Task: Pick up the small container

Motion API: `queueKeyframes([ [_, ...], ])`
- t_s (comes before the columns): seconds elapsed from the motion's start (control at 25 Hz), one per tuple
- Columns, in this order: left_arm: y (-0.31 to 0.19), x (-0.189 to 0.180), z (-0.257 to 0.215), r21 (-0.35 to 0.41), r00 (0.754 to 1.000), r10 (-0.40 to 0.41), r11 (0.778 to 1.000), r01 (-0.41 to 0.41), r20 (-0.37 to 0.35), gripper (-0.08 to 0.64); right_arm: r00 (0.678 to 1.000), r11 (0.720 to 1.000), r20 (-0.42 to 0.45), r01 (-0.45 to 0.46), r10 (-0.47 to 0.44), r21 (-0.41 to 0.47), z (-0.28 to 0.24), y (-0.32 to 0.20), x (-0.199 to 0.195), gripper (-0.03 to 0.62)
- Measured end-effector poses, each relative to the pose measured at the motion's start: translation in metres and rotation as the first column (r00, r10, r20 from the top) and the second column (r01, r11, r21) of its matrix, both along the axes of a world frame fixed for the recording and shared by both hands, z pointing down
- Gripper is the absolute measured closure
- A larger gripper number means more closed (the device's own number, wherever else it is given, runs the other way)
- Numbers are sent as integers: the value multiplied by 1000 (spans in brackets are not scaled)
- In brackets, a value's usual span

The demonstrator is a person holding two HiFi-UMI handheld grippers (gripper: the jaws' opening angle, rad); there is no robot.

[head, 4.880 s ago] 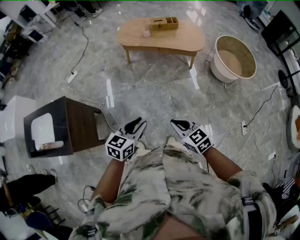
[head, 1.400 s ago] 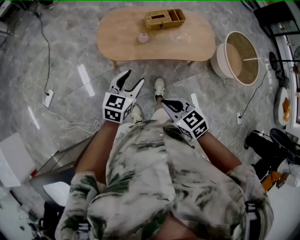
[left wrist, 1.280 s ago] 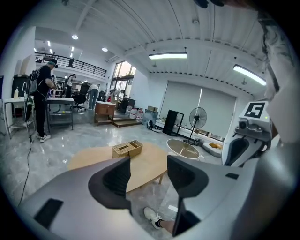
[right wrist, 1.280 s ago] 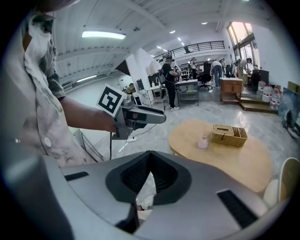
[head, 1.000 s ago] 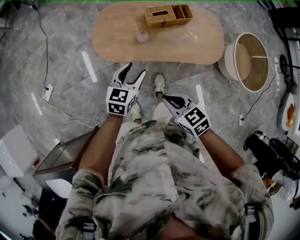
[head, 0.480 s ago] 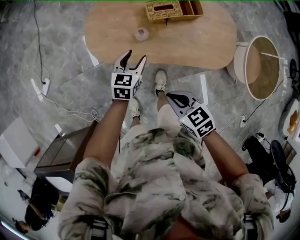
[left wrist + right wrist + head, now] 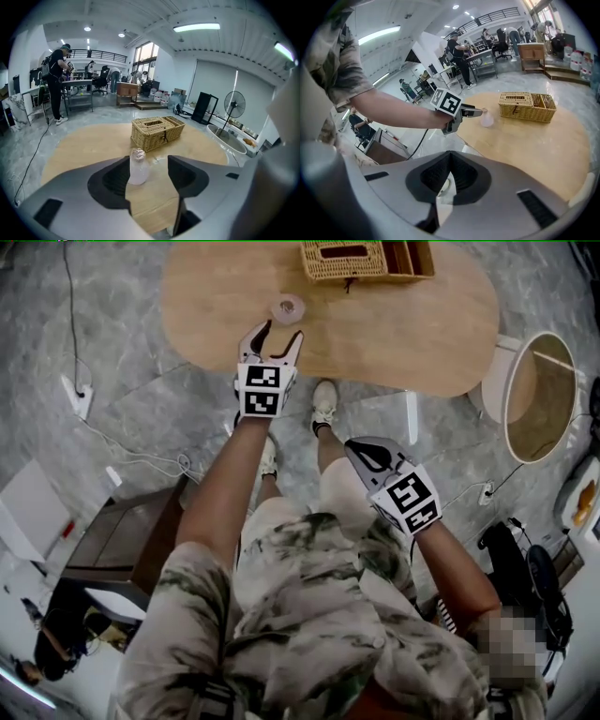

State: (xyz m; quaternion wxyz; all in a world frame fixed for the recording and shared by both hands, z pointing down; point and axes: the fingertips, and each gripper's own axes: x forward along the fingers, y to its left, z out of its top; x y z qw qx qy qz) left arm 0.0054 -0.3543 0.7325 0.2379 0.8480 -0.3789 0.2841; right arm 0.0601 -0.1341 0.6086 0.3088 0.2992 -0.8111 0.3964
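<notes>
The small container [image 7: 286, 307], a translucent pinkish jar with a crinkled top, stands upright on the oval wooden table [image 7: 422, 334]. My left gripper [image 7: 277, 333] reaches over the table's near edge. Its jaws are opening, and the container [image 7: 138, 167] stands just beyond the tips, close to the left finger, untouched, with nothing between the pads. My right gripper [image 7: 356, 447] hangs lower, above the floor beside my leg, with its jaws shut on nothing. From the right gripper view [image 7: 450, 154] the container [image 7: 487, 119] shows just ahead of the left gripper [image 7: 477, 112].
A wicker basket [image 7: 366, 259] with two compartments sits on the table behind the container. A round tub chair [image 7: 539, 395] stands to the right. A dark side table [image 7: 122, 540] is at lower left. Cables and a power strip [image 7: 75, 395] lie on the marble floor.
The person has walked up to the table. The left gripper has stretched forward over the table's edge to just short of the container. The right gripper has stayed low and shut.
</notes>
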Motion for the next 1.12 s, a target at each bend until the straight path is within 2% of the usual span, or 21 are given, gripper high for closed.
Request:
queueKeyframes([
  [0.4,-45,17,52,14,999,-31,999,31,24,310,1000,998,-5,18,-18,-58,40,-18,17,572],
  [0.84,-59,24,82,45,998,-35,998,33,49,311,1000,995,2,19,-19,-97,67,-16,30,572],
  [0.96,-62,21,89,62,997,-38,997,34,67,355,1000,993,2,24,-24,-113,74,-14,31,572],
  [1.12,-64,25,88,88,994,-23,996,14,103,376,1000,992,-1,30,-31,-122,79,-13,35,572],
])
